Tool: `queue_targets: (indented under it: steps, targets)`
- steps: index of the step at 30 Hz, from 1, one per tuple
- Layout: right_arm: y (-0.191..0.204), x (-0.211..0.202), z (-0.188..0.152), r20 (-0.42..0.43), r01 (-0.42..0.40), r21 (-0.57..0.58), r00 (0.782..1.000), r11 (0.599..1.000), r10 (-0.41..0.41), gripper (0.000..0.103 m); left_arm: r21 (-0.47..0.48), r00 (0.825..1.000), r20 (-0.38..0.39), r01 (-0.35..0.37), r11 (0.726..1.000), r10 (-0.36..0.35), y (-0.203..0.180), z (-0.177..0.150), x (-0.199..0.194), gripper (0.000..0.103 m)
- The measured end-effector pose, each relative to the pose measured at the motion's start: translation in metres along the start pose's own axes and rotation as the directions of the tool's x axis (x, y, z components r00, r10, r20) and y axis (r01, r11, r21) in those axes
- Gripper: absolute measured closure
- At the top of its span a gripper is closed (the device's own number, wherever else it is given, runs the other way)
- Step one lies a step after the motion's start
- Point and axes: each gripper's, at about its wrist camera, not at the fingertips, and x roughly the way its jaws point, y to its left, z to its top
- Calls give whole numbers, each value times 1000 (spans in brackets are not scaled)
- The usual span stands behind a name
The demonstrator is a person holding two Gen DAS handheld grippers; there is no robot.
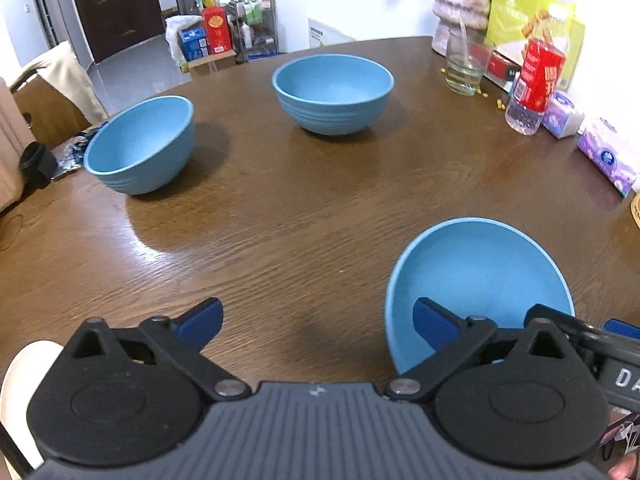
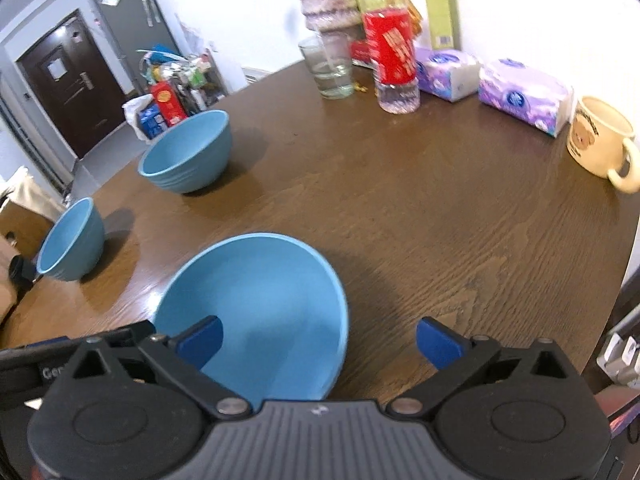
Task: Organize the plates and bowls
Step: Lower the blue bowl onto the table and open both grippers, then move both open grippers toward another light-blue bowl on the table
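Left wrist — 3 bowls (image 1: 332, 92), table edge (image 1: 120, 100) behind.

Ahead of the left claw (image 1: 316, 320) the desk (image 1: 300, 208) lies bare; a blue bowl (image 1: 476, 280) blocks its right, two bowls (image 1: 332, 92) stand beyond.

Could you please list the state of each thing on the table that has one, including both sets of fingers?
Left gripper: fingers open, empty.
Right gripper: fingers open, empty.
Near bowl: upright, empty.
Middle bowl: upright, empty.
Far-left bowl: upright, empty.
Glass: upright, a little water.
Bottle: upright, capped.
Mug: upright.
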Motion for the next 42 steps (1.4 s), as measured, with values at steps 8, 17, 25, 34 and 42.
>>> queue_targets:
  steps: [8, 17, 25, 34, 42]
  targets:
    - [14, -25, -12, 27, -23, -61, 999, 998, 25, 0, -24, 1000, 21, -19, 1000, 20, 19, -14, -21, 0]
    - [28, -43, -28, 34, -40, -115, 998, 993, 44, 0, -75, 999, 35, -24, 997, 27, 39, -26, -37, 0]
    - [32, -51, -29, 46, -55, -131, 997, 990, 62, 0, -98, 997, 56, -39, 994, 44, 46, -27, -49, 0]
    - [37, -53, -30, 42, -79, -136, 995, 988, 85, 0, -101, 995, 68, -64, 993, 71, 48, -30, -59, 0]
    - [46, -56, -30, 36, -98, -151, 994, 984, 104, 0, -118, 992, 74, -91, 989, 100, 57, -30, -67, 0]
